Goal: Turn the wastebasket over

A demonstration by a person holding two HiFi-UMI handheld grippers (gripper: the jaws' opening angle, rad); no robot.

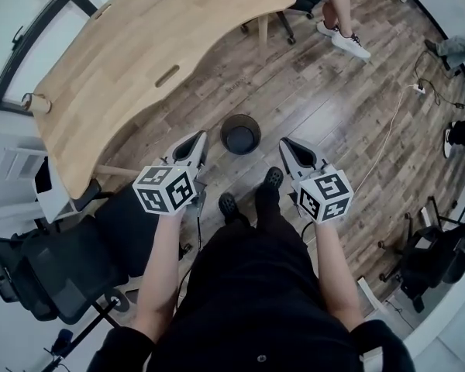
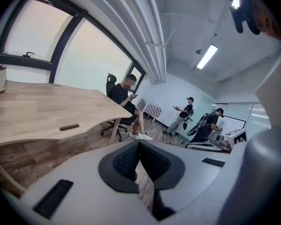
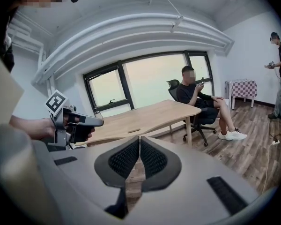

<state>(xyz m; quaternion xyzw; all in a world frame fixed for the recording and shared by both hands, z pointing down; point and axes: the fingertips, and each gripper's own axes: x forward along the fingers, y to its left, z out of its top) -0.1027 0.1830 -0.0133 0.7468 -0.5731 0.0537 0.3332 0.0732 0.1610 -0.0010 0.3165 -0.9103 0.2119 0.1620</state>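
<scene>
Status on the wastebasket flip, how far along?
Done: nothing; the wastebasket sits on the floor, apparently mouth up, untouched. In hand: nothing; the left gripper and right gripper are both shut and empty, held short of it. Left: reach it, grip it, turn it over.

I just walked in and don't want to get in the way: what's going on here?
A standing person holds a gripper in each hand: the left hand-held gripper and the right hand-held gripper, both shut and empty. In the head view they sit on either side of a dark round wastebasket on the wooden floor, just ahead of the person's feet. Neither touches it, so turning it over has not begun.
</scene>
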